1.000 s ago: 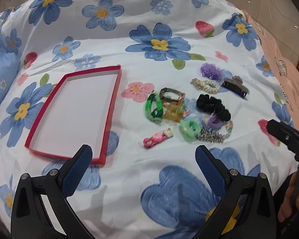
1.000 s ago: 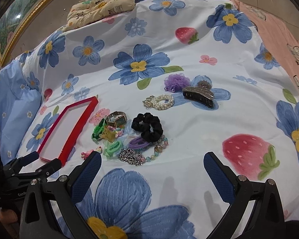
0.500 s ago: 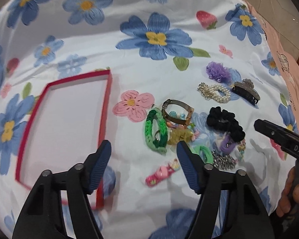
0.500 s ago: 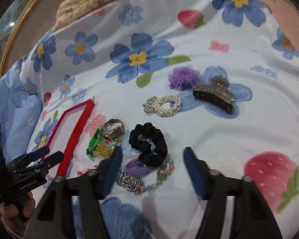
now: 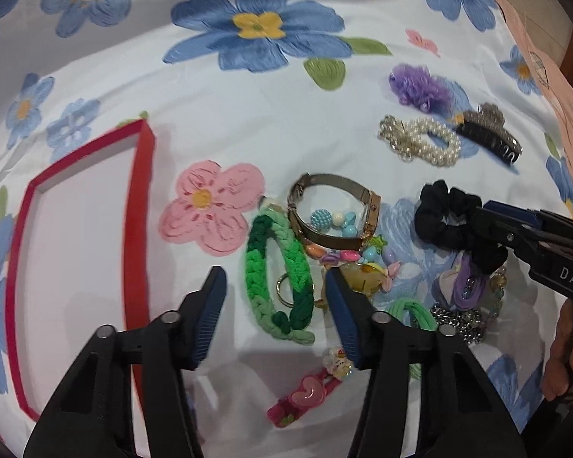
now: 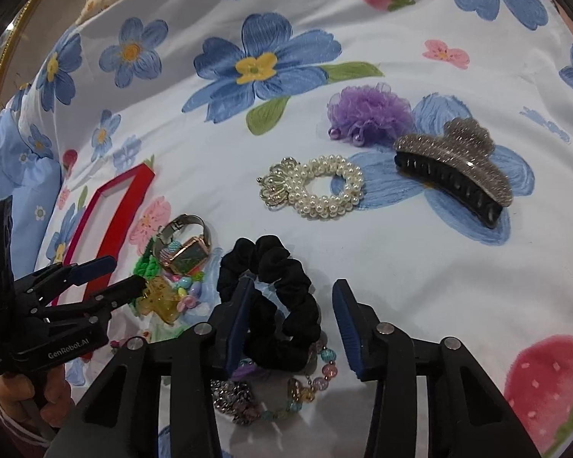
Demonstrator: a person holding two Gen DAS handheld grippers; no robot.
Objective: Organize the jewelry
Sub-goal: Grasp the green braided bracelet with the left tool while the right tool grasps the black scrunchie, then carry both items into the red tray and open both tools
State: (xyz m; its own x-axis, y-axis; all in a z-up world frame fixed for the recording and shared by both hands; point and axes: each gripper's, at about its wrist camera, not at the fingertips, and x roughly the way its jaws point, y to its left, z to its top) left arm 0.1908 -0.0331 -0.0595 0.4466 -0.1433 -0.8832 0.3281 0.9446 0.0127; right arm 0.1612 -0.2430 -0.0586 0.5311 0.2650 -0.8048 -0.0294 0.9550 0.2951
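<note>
A green braided bracelet (image 5: 275, 286) lies on the flowered bedsheet between the fingers of my left gripper (image 5: 275, 286). Its jaws are closing, with gaps left on both sides. My right gripper (image 6: 292, 286) is closing over a black scrunchie (image 6: 286, 305). One finger (image 6: 237, 313) sits in the scrunchie's hole and the other stands just outside its right side. A red-rimmed box (image 5: 137, 210) with a white floor lies to the left, with nothing in it. Each gripper shows in the other's view: the right gripper (image 5: 515, 229), the left gripper (image 6: 110, 278).
The pile also holds a metal-band watch (image 5: 336, 206), a pink hair clip (image 5: 305, 397), a yellow clip (image 6: 160, 301), bead strings and a chain (image 6: 233, 397). Farther off lie a pearl bracelet (image 6: 317, 191), a purple flower tie (image 6: 370, 114) and a glitter claw clip (image 6: 454, 171).
Both grippers have come down and forward onto the pile while their jaws narrowed from wide open. The left now straddles the green bracelet, the right the black scrunchie.
</note>
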